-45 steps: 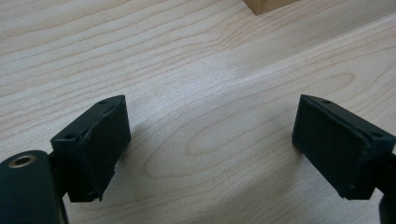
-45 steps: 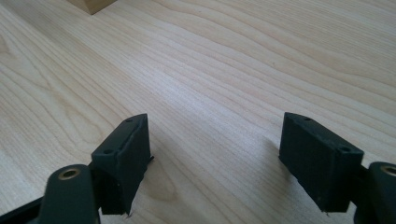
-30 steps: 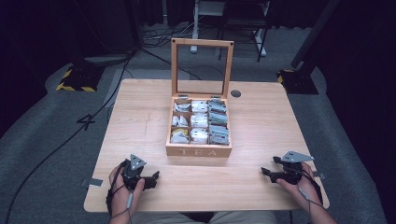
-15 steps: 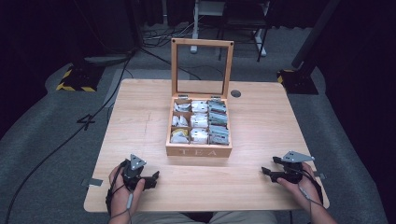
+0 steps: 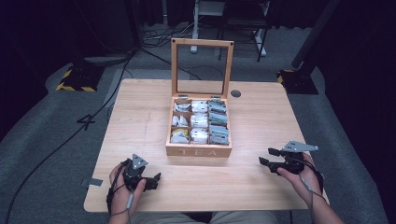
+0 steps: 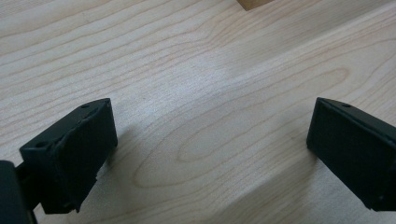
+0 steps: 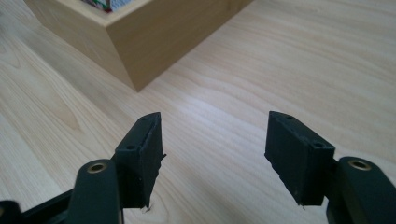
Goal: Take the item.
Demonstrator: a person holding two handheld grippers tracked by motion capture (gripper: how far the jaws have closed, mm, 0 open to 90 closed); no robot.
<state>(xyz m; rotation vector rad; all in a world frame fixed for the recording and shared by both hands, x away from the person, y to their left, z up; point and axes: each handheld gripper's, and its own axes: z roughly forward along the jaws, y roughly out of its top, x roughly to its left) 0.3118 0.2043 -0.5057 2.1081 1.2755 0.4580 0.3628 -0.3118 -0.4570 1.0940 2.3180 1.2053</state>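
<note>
Left claw (image 5: 150, 179): wide, empty, low over bare table (image 5: 140, 116) at the near left edge; in the left gripper view the jaws stand far apart with wood grain between them
Right claw (image 5: 270, 157): wide, empty, just above the table at the near right; jaws point toward the box
Box (image 5: 198, 150): wooden, marked TEA, lid (image 5: 202, 67) stood upright at the back; sits ahead of both claws, between them, well apart from the left, nearer the right; in the right gripper view its near corner (image 7: 135, 60) lies ahead and left of the jaws
Bags (image 5: 200, 122): packed in compartments, three columns; right column tight with grey-green packets, left column looser; all ahead of the claws, beyond the front wall
Step in hand: judged as the approach, a reach into the box for a bag, nothing gripped yet
How to do it well: lift the claw above the front wall before going forward, come down from over the chosen compartment, jaws narrowed to fit between the dividers, pinch one bag by its top edge
Risk: a wide claw could catch a divider or drag two bags; a low approach could shove the box
Spare claw: could steady the box by its side wall
</note>
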